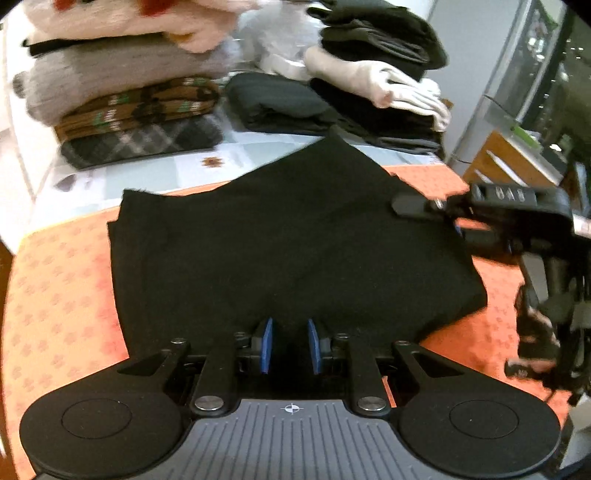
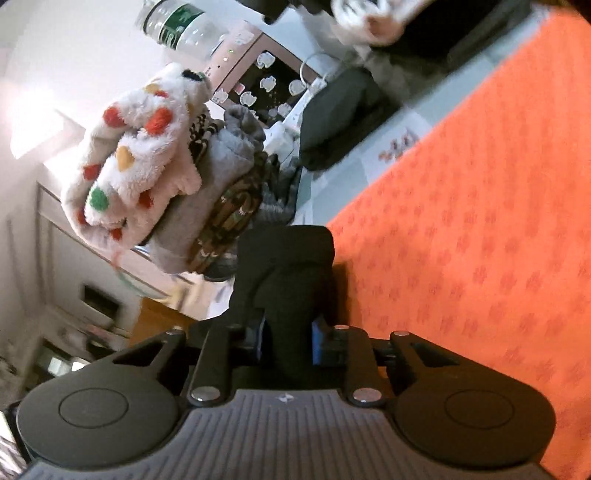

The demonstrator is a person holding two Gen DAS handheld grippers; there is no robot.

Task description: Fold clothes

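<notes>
A black garment (image 1: 280,243) lies partly folded on the orange patterned cloth (image 1: 59,295). My left gripper (image 1: 290,345) is at the garment's near edge, its blue pads close together with black cloth between them. My right gripper (image 2: 288,345) is shut on a bunched fold of the black garment (image 2: 291,266), held above the orange cloth (image 2: 480,221). It also shows in the left wrist view (image 1: 454,218) at the garment's right edge, with that edge lifted.
A stack of folded sweaters (image 1: 125,92) stands at the back left, with a fleece spotted piece (image 2: 136,162) on top. Dark and cream folded clothes (image 1: 376,81) are piled at the back right. A water bottle (image 2: 177,26) and a pink device (image 2: 258,74) stand behind.
</notes>
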